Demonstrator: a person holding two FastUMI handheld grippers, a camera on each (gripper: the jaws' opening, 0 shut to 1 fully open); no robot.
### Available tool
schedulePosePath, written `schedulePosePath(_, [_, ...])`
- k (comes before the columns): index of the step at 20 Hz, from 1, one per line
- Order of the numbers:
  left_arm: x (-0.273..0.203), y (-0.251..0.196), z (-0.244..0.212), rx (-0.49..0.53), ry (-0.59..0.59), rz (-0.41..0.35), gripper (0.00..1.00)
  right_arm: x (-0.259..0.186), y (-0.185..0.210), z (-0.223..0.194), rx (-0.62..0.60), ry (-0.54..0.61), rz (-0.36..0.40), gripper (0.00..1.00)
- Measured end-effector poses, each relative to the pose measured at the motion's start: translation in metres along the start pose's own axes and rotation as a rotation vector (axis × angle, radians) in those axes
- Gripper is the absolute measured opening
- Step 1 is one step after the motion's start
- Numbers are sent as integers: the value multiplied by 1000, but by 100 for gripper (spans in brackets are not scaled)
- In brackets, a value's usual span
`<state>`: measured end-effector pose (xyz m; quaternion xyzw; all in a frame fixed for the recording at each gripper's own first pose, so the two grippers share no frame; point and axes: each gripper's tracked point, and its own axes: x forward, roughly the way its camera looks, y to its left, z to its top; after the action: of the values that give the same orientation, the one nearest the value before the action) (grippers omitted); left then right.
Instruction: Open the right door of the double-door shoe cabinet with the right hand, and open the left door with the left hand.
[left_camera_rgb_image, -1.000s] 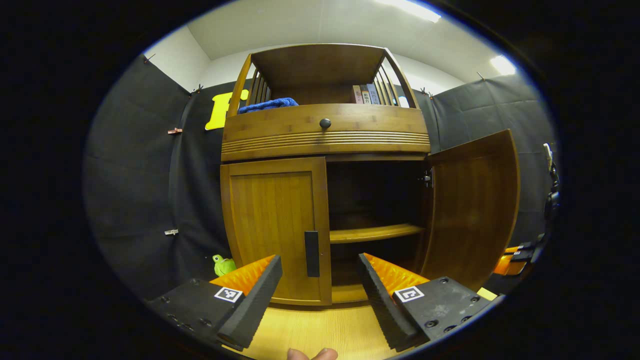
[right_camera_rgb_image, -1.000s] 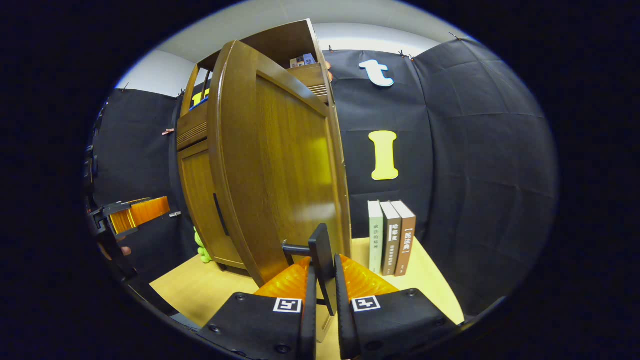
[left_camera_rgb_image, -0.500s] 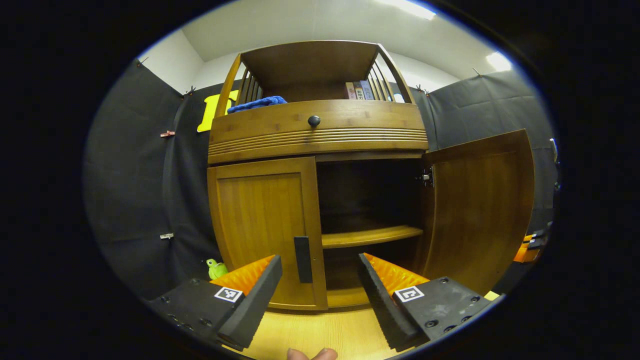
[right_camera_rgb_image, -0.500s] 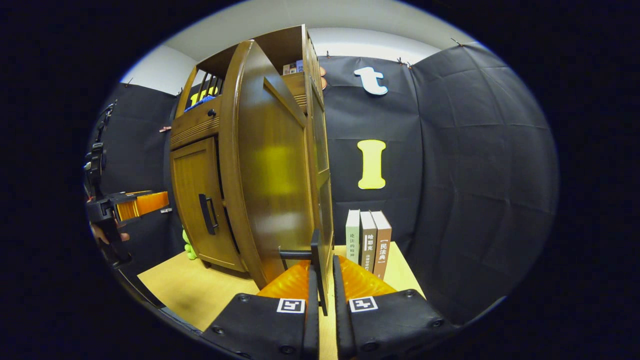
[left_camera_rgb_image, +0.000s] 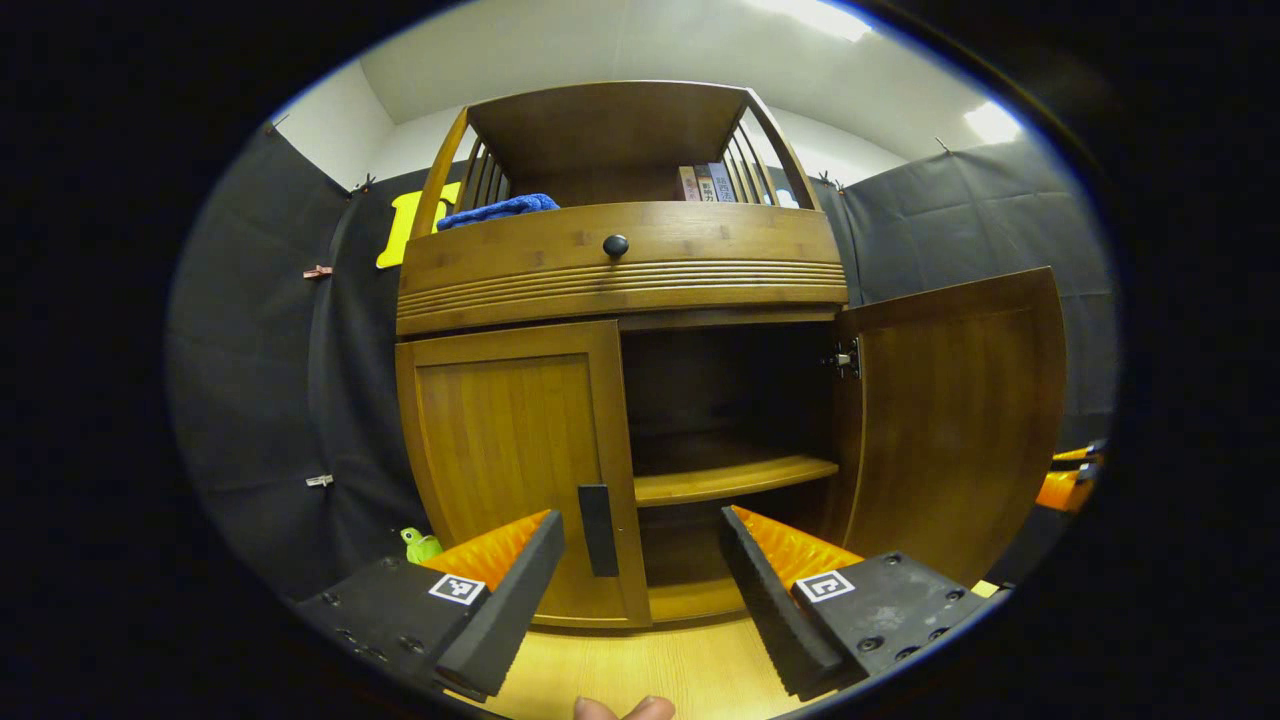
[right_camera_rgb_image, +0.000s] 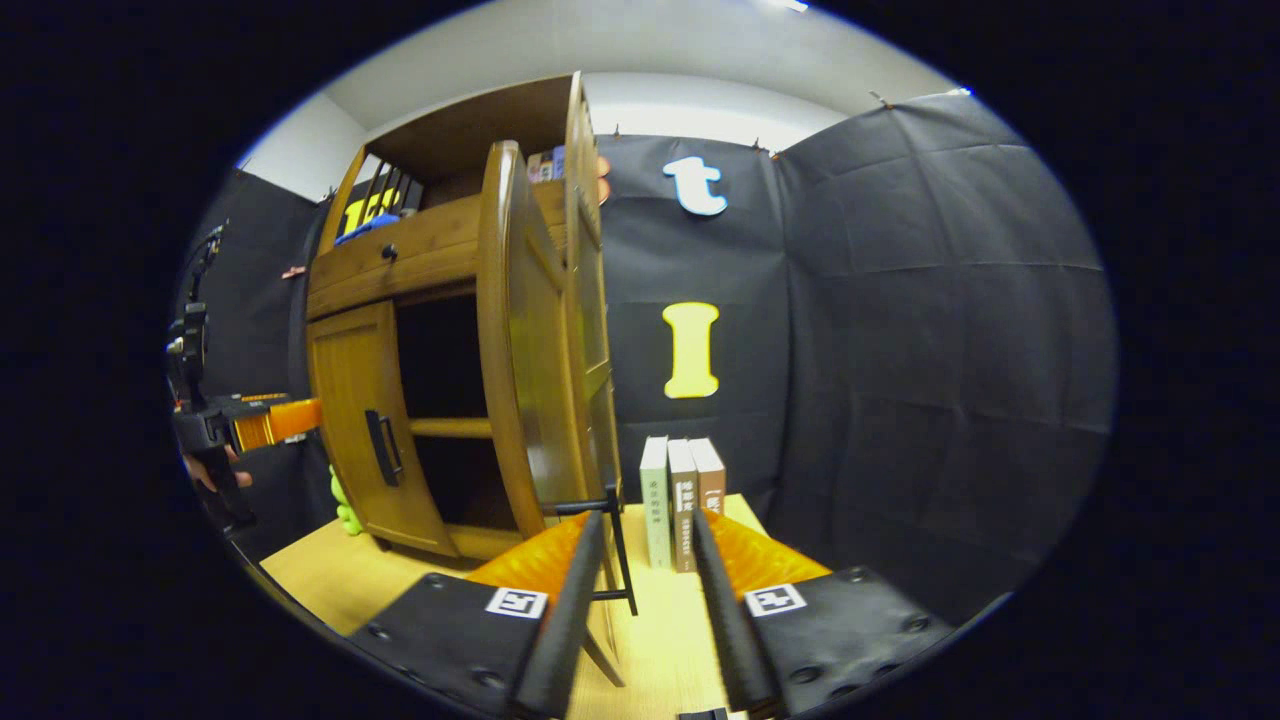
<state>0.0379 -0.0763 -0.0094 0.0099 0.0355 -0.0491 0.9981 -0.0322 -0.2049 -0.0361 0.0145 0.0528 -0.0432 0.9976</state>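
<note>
The wooden shoe cabinet (left_camera_rgb_image: 620, 270) stands straight ahead in the left gripper view. Its left door (left_camera_rgb_image: 510, 450) is closed, with a dark vertical handle (left_camera_rgb_image: 598, 516) at its inner edge. My left gripper (left_camera_rgb_image: 640, 518) is open a short way in front of that handle, touching nothing. The right door (left_camera_rgb_image: 950, 420) is swung wide open, baring an inner shelf (left_camera_rgb_image: 730, 480). In the right gripper view this door (right_camera_rgb_image: 520, 340) shows edge-on. Its handle (right_camera_rgb_image: 620, 545) stands loose between the parted fingers of my open right gripper (right_camera_rgb_image: 645, 520). At the far left is the left gripper (right_camera_rgb_image: 260, 425) in a hand.
Three upright books (right_camera_rgb_image: 680, 500) stand on the table (right_camera_rgb_image: 660, 640) just right of the open door, near the wall. A green toy (left_camera_rgb_image: 420, 545) lies by the cabinet's left foot. A blue cloth (left_camera_rgb_image: 497, 210) and books (left_camera_rgb_image: 705, 185) sit on the top shelf.
The right door has swung further open. My right gripper's fingers, clamped on its handle before, have parted off it. The left gripper has drifted slightly relative to the left door.
</note>
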Motion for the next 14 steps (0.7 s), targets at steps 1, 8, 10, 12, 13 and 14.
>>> schedulePosePath(1, [2,3,-1,-6,-1,-2,97,-2,-4,1,3,-9,-24,83])
schedulePosePath(8, [34,32,-4,0,-14,-17,97,-57,32,39,-19,-86,-124,98])
schedulePosePath(10, [45,39,-11,2,-7,-22,97,-64,60,54,-27,-115,-123,97])
schedulePosePath(12, [56,46,-21,-1,3,-27,97,-64,89,58,-24,-129,-118,100])
schedulePosePath(13, [62,51,-27,1,9,-23,97,-63,102,60,-24,-140,-113,100])
schedulePosePath(14, [67,56,-33,-3,20,-22,97,-62,115,61,-22,-144,-105,97])
